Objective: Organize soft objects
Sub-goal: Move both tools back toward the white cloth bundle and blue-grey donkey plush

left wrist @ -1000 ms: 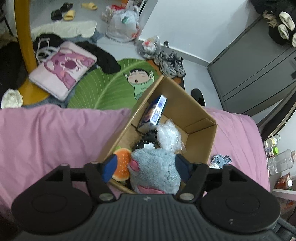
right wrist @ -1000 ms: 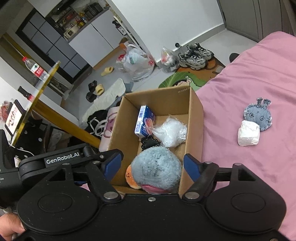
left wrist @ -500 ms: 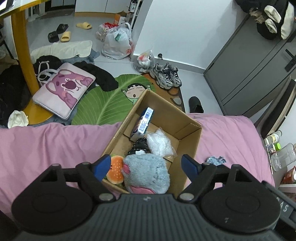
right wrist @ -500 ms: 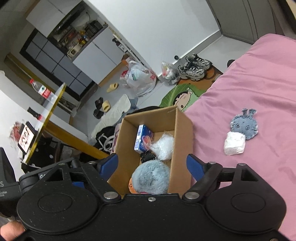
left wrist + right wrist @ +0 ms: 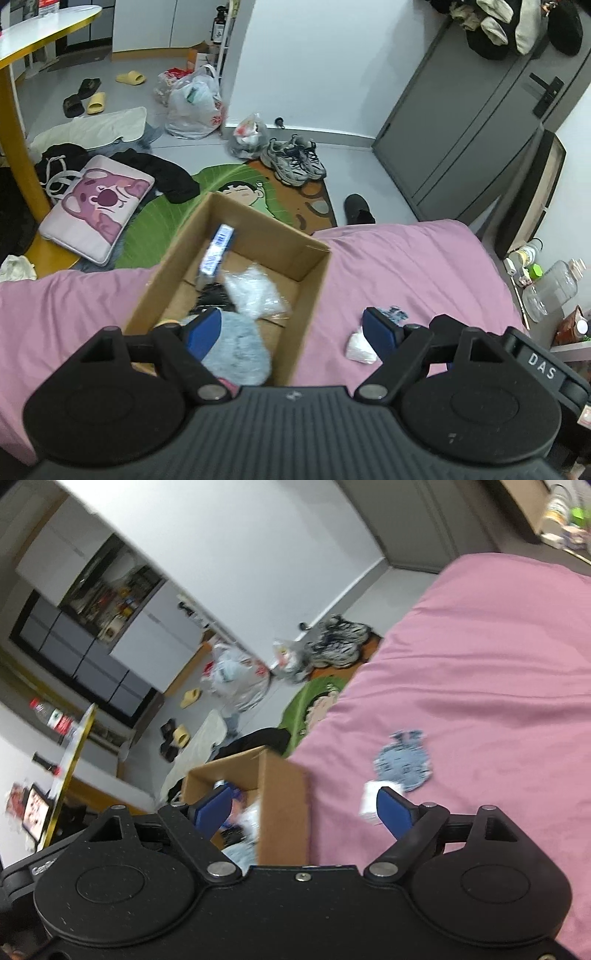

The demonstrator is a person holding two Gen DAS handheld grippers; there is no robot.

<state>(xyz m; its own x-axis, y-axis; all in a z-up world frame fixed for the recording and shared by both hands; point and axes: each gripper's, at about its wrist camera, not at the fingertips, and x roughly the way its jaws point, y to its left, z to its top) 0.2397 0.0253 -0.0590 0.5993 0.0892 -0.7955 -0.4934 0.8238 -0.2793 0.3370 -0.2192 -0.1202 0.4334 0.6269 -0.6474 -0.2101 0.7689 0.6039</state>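
Note:
A cardboard box [image 5: 306, 266] stands on the pink bed [image 5: 406, 258]. Inside it lie a grey-blue plush [image 5: 240, 350], a clear plastic bag [image 5: 255, 291] and a blue-white carton [image 5: 218, 251]. My left gripper [image 5: 291, 328] hangs open above the box's near right corner, its pads touching nothing. To the right of the box, a white soft lump [image 5: 369, 797] and a flat blue-grey plush [image 5: 402, 764] rest on the sheet. My right gripper [image 5: 303, 808] is over the box's [image 5: 282, 794] right wall. Its jaws are opening and hold nothing.
Past the bed's end, the floor holds a green leaf rug [image 5: 162, 218], sneakers [image 5: 295, 162], plastic bags [image 5: 192, 103], a pink cushion [image 5: 99, 206] and dark clothes. A yellow table leg [image 5: 14, 147] stands at the left, with a bottle shelf [image 5: 546, 280] at the right.
Both grippers have let go of the grey-blue plush, widened and drawn back from the box, swinging right. The plush stays in the box. The right view now faces the two items on the sheet.

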